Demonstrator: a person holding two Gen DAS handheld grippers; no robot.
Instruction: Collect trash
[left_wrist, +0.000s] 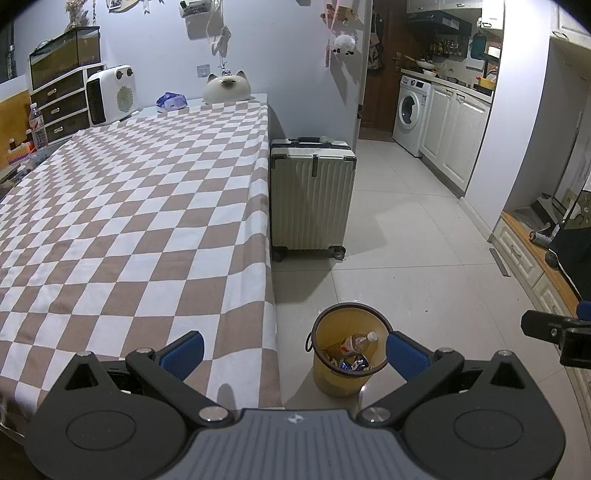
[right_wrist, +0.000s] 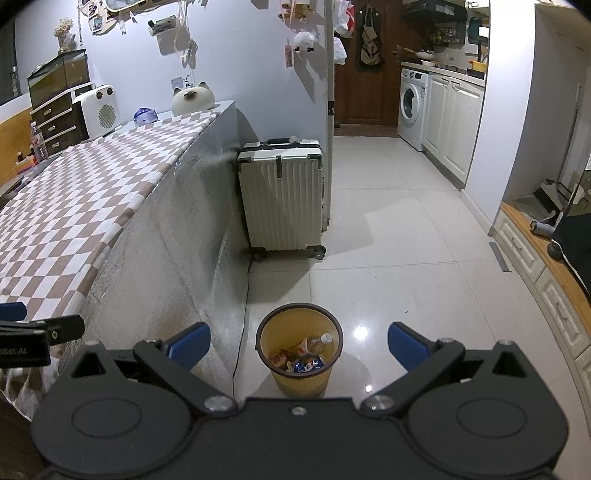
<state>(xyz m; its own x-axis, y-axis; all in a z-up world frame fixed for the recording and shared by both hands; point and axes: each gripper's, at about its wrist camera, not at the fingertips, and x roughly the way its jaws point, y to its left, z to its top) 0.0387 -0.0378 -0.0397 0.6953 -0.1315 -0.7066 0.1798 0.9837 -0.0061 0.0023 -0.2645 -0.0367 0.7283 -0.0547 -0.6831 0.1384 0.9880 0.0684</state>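
Tiled floor (right_wrist: 406, 240) carries a yellow bin (right_wrist: 299, 376) beside the checkered table (left_wrist: 129, 203), bottle (right_wrist: 316, 343) inside; left tool (left_wrist: 293, 354) and right tool (right_wrist: 299, 345) spread wide, empty.

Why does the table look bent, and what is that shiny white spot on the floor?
In the right wrist view the fisheye lens bows the checkered table edge into a curve; the white spot is a lamp's glare on the glossy tiles beside the yellow bin. In the left wrist view the suitcase casts a soft shadow on the floor, and the corners go black.
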